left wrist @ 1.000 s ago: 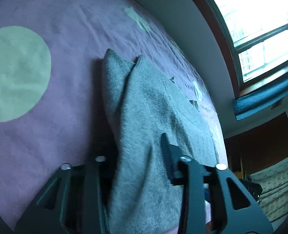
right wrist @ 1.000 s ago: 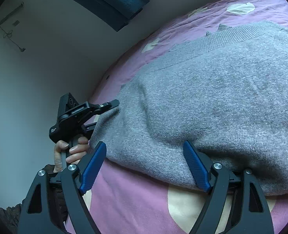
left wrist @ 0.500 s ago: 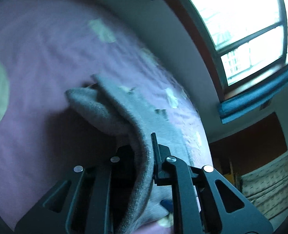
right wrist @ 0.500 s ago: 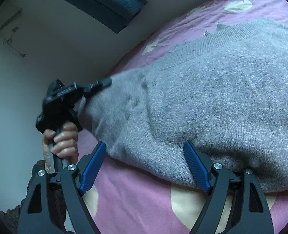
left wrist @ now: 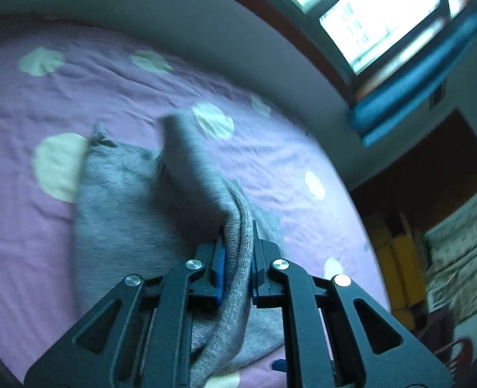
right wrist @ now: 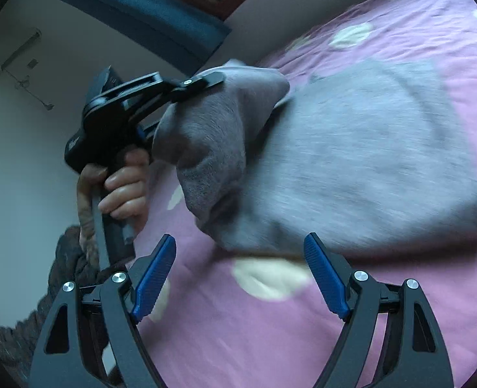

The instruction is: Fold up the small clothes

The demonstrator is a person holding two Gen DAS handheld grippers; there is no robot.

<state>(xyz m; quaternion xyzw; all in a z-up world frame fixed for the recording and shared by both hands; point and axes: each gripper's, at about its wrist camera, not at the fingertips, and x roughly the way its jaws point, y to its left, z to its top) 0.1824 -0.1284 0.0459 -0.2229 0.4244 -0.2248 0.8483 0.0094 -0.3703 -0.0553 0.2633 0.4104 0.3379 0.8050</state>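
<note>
A grey knitted sweater (left wrist: pixel 118 200) lies on a pink bed sheet (left wrist: pixel 44 74) with pale dots. My left gripper (left wrist: pixel 238 236) has a fold of the sweater's edge between its pads; its jaws are closing on the cloth and hold it up above the rest. In the right wrist view that left gripper (right wrist: pixel 212 80) lifts one end of the sweater (right wrist: pixel 367 148), which drapes down from it. My right gripper (right wrist: pixel 238 245) stands open over the sheet (right wrist: pixel 270 339), just short of the sweater's near edge, with nothing between its blue pads.
A person's hand (right wrist: pixel 125 184) grips the left tool's handle, with a dark knitted sleeve (right wrist: pixel 67 258) below it. A wall, a window (left wrist: pixel 384 6) and a blue curtain (left wrist: pixel 409 97) border the bed's far side. Yellow furniture (left wrist: pixel 396 258) stands beyond the bed's end.
The left gripper closed on the sweater's edge, rose and swung it up and across. The right gripper drew back, so the sweater's edge no longer lies between its pads.
</note>
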